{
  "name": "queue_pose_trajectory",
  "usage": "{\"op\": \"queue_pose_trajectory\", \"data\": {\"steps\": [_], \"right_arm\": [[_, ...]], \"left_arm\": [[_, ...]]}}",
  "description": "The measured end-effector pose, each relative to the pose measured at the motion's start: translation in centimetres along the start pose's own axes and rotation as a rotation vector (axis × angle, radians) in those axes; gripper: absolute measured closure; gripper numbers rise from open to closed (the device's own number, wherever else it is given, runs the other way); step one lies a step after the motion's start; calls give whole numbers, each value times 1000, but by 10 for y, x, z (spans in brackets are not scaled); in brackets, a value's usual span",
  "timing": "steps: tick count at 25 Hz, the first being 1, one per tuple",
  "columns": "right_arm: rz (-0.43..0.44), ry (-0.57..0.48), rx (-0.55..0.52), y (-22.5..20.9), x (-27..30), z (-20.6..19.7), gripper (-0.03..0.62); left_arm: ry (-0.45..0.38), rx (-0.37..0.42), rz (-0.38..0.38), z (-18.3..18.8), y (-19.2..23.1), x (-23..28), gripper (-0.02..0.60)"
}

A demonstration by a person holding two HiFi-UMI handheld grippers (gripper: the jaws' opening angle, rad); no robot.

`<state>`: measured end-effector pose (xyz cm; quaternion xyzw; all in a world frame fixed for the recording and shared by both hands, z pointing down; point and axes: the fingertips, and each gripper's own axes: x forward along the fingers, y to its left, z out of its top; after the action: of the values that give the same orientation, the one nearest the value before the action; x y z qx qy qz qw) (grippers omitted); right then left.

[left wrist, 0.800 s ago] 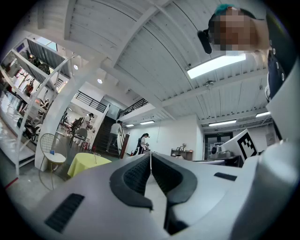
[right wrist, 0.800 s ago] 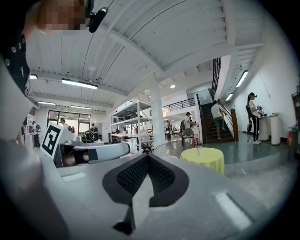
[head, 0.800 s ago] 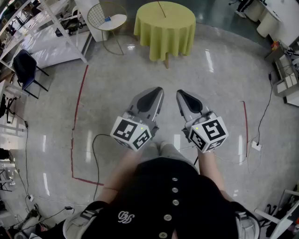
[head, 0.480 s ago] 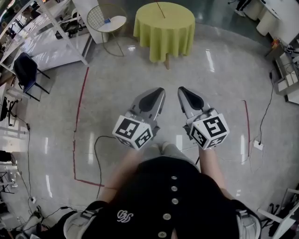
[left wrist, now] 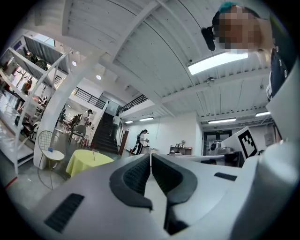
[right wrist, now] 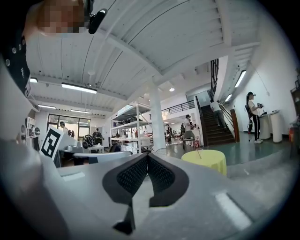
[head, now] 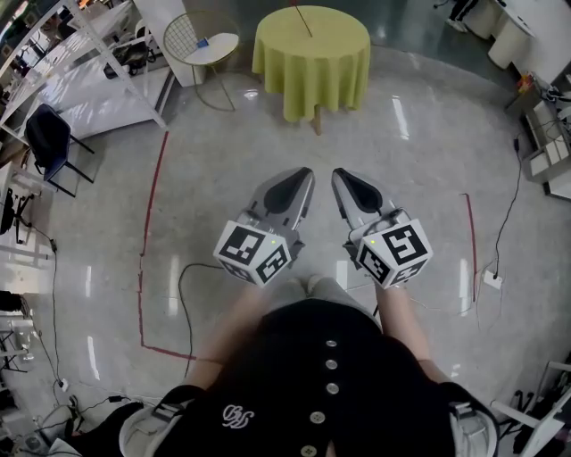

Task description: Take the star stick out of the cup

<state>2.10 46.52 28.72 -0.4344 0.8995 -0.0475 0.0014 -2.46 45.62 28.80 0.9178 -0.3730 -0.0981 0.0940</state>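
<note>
In the head view alone, the left gripper (head: 303,175) and the right gripper (head: 340,175) are seen side by side. They are held out level in front of a dark buttoned garment (head: 321,375), above a glossy grey floor (head: 428,178). A red tape line (head: 153,192) is marked on that floor to the left of the left gripper.

The state of the jaws is settled only in the two gripper views. On each gripper the ribbed black pads are pressed together along their length, and nothing is held between them.

Well ahead of both grippers, roughly in line with the gap between them, a round table (head: 312,62) draped in yellow-green cloth is shown. A thin stick, taken to be the star stick (head: 302,17), stands up from its top, well apart from both grippers. Its star and the cup cannot be made out in any view. A wire-framed side table (head: 210,45) is placed ahead and to the left of the left gripper, near the round table.

A staircase (right wrist: 218,126), white shelving (right wrist: 131,126), ceiling light strips and distant people are given only by the gripper views.

Black-and-white square patterns are carried on each marker cube (left wrist: 246,143). A looped white emblem (head: 236,413) on the garment is too small to be read.
</note>
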Motion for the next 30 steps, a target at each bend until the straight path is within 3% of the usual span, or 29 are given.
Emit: {"op": "queue_pose_trajectory", "data": {"steps": [11,19,30], "right_arm": [[-4,-1,45,-41,-12,-4,590],[4,25,74,-68,-11,-19,590],[-13,10,81,-116,63,-18,591]], "left_arm": [[-16,-30,25,-13,-9,37,561],[20,-59,50,-35,-8,59,561],[28,-66,20,-32,58,113,561]]}}
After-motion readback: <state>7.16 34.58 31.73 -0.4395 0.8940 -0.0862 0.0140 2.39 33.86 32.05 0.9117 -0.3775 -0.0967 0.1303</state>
